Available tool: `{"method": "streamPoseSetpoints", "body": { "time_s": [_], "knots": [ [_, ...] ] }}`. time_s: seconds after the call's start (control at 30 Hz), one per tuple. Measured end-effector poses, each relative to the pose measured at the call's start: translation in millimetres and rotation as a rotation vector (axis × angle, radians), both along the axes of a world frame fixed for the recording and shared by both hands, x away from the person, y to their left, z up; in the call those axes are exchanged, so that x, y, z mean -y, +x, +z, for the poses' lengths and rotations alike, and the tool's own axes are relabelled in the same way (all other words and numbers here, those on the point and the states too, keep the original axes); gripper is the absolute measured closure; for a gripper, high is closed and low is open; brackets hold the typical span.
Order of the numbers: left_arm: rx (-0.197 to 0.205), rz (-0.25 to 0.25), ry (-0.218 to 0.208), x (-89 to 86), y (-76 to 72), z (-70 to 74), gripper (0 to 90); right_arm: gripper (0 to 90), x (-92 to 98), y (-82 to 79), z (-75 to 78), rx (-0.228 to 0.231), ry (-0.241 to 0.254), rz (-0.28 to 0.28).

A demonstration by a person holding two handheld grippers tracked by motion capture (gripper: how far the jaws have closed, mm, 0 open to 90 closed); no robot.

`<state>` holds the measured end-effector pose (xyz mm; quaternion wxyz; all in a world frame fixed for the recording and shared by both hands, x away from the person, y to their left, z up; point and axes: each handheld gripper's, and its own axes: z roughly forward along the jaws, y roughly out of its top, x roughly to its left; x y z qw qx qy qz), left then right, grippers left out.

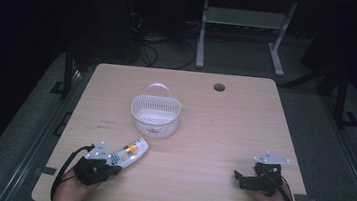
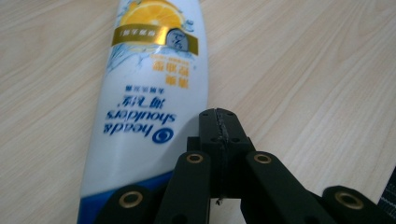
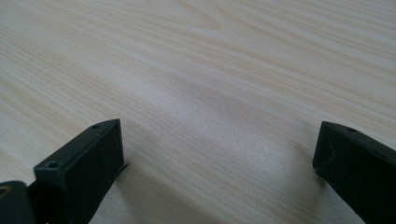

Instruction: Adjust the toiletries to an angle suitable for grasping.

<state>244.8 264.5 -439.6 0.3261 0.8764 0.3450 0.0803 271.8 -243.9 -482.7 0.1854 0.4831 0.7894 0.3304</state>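
Note:
A white shampoo bottle with a blue base and an orange-and-gold label lies flat on the wooden table at the front left. In the left gripper view the bottle runs up the frame just left of my left gripper, whose jaws are pressed together with nothing between them. In the high view the left gripper sits at the bottle's near end, beside it. My right gripper rests low at the front right, and in its own view its jaws stand wide apart over bare wood.
A white perforated basket with a handle stands upright behind the bottle, toward the table's middle. A round cable hole is near the far edge. Desk legs and cables stand on the dark floor beyond.

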Motion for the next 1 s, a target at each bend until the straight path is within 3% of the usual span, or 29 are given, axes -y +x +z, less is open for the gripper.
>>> {"method": "streamPoseSetpoints", "body": {
  "time_s": [0.63,0.73,1.0],
  "knots": [
    [0.015,0.134,0.023,-44.0,-4.8,-0.3,89.9,1.2,-0.1,0.5,-0.1,0.001,0.001,-0.003],
    [0.015,0.141,0.019,-45.3,-4.7,0.5,89.9,1.2,-0.1,0.5,-0.1,0.001,0.001,-0.003],
    [0.048,0.101,-0.002,-36.1,5.8,11.2,89.9,1.2,0.0,0.6,-0.1,0.0,0.0,-0.003]
  ]
}}
